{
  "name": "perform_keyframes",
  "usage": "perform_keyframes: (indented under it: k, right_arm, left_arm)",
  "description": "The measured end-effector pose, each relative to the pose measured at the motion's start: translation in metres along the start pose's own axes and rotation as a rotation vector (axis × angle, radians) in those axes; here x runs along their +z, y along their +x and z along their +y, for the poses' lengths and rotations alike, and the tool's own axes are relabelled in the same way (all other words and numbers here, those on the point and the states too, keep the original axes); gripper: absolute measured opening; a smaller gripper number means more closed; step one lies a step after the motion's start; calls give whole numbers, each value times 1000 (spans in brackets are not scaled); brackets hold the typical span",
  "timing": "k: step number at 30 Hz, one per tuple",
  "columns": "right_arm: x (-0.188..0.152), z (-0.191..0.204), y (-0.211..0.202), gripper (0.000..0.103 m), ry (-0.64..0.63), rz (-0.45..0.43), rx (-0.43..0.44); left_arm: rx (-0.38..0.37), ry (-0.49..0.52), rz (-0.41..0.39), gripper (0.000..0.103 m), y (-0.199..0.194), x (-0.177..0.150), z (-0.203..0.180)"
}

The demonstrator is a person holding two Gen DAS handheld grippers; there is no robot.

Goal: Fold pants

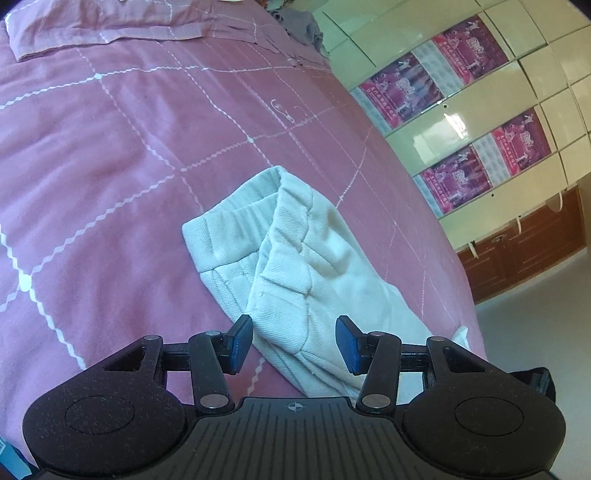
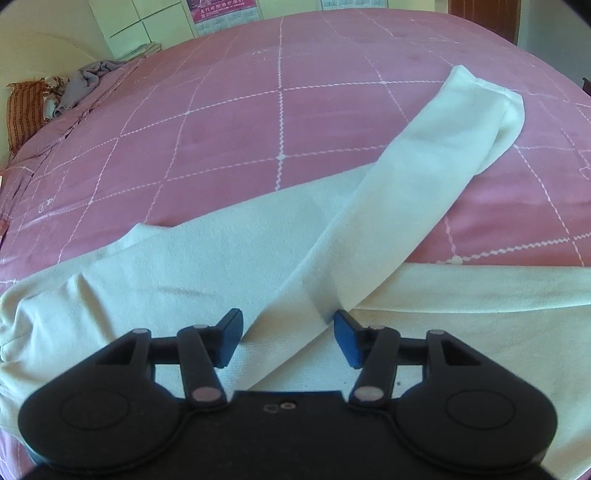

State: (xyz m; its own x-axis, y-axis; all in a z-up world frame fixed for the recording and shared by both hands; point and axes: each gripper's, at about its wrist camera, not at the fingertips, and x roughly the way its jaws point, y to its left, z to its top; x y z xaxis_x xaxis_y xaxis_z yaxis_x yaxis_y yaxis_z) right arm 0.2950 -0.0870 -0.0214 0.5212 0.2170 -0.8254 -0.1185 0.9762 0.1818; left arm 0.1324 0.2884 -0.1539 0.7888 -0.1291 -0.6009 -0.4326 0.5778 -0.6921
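White pants point(image 1: 295, 258) lie on a pink checked bedspread point(image 1: 110, 166). In the left wrist view the waistband end is bunched and rumpled just ahead of my left gripper point(image 1: 294, 345), which is open with the cloth between its blue pads, not clamped. In the right wrist view the pants point(image 2: 184, 266) spread flat, with one leg point(image 2: 424, 166) folded diagonally up to the right over the other. My right gripper point(image 2: 288, 339) is open, hovering over the base of that leg.
A folded pink sheet point(image 1: 92, 29) and grey clothes point(image 1: 299, 26) lie at the bed's far end. A wall with posters point(image 1: 461, 110) and a brown cabinet point(image 1: 524, 251) stand beyond the bed's edge. A striped pillow point(image 2: 24, 110) lies at far left.
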Motion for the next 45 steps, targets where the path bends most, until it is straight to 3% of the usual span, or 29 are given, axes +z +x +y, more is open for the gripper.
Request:
perform_keyframes:
  k: [6, 7, 8, 9, 10, 13, 16, 18, 20, 22, 23, 25, 27, 28, 33, 35, 36, 37, 42, 45]
  right_arm:
    - [7, 1, 7, 54, 13, 30, -10]
    - [9, 1, 9, 52, 8, 35, -15]
    - [9, 0, 12, 46, 4, 41, -19]
    - [9, -1, 14, 15, 3, 42, -12]
    - [10, -4, 15, 8, 5, 50, 7]
    - [6, -20, 0, 6, 66, -5, 86]
    - [-6, -27, -37, 6, 75, -126, 150]
    - [-23, -31, -65, 6, 78, -206, 226]
    - [-43, -26, -81, 8, 40, -252, 241]
    - [-67, -21, -77, 10, 32, -245, 245]
    - [-76, -18, -64, 10, 32, -202, 228]
    - [-89, -20, -29, 11, 86, -61, 190]
    - [-96, -24, -31, 11, 104, -90, 206]
    - [-94, -24, -33, 19, 112, -94, 204]
    - [-70, -30, -39, 38, 151, -114, 152]
    - [-64, -33, -33, 32, 148, -92, 123]
    - [-63, -34, -29, 17, 139, -87, 111]
    - [-62, -33, -27, 12, 134, -79, 100]
    - [-71, -37, -64, 9, 114, -190, 169]
    - [-87, -39, -71, 9, 98, -186, 190]
  left_arm:
    - [20, -22, -1, 46, 28, 2, -4]
    - [37, -12, -6, 28, 32, 3, -5]
    - [32, -17, -3, 26, 34, 5, -4]
    - [24, -24, -6, 22, 35, 7, -5]
    - [27, -9, -8, 21, 36, 10, -10]
    - [-1, 50, -22, 18, 33, 26, -23]
    - [-46, 107, -72, 14, 26, 55, -34]
    - [-72, 147, -57, 14, 19, 79, -34]
    - [-53, 190, -43, 14, 19, 93, -33]
    - [44, 227, 26, 14, 38, 95, -20]
    - [65, 219, 70, 14, 45, 90, -5]
    - [49, 204, 83, 14, 46, 84, 8]
    - [11, 162, 67, 14, 38, 81, 15]
    - [7, 163, 66, 14, 38, 82, 14]
    - [14, 201, 62, 20, 41, 82, 7]
    - [25, 219, 59, 20, 44, 76, 10]
    - [24, 219, 55, 19, 43, 75, 12]
    - [12, 219, 43, 15, 40, 74, 12]
    - [-41, 247, -6, 12, 16, 80, 13]
    - [-4, 262, 49, 12, 22, 76, 25]
